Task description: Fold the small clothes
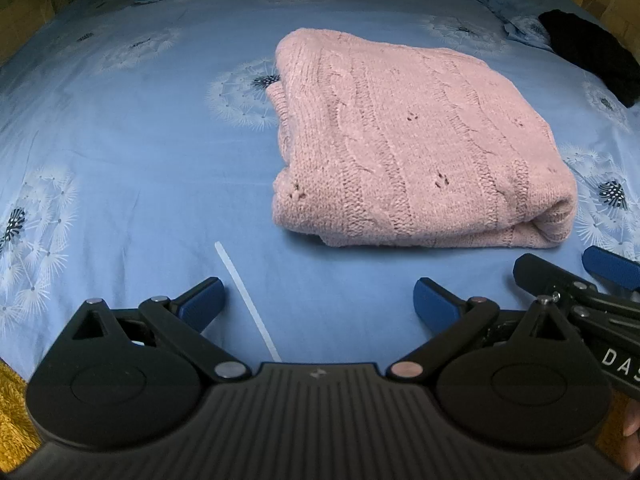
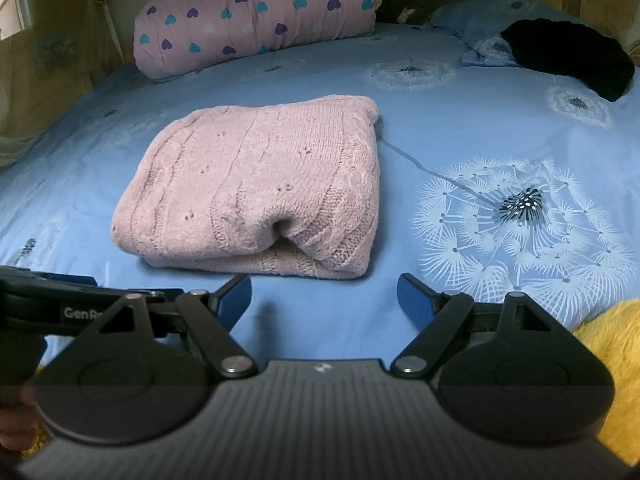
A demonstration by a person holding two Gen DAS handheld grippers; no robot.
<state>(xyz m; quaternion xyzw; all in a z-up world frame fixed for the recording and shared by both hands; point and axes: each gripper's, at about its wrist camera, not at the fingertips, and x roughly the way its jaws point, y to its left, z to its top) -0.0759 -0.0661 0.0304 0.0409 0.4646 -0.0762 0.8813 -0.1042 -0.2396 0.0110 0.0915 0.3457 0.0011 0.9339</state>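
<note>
A pink cable-knit sweater [image 1: 408, 140] lies folded into a thick rectangle on the blue dandelion-print bedsheet [image 1: 140, 140]. It also shows in the right wrist view [image 2: 256, 188], with its folded edge facing me. My left gripper [image 1: 319, 302] is open and empty, a short way in front of the sweater's near edge. My right gripper [image 2: 324, 296] is open and empty, just short of the sweater's near right corner. The right gripper's blue fingers [image 1: 608, 266] show at the right edge of the left wrist view.
A white plastic strip [image 1: 248, 300] lies on the sheet by my left gripper. A pink heart-print bolster [image 2: 256, 16] lies at the head of the bed. A black garment [image 2: 568, 56] lies on a blue pillow [image 2: 472, 20] far right. A yellow fuzzy blanket [image 2: 608, 360] is at the near edge.
</note>
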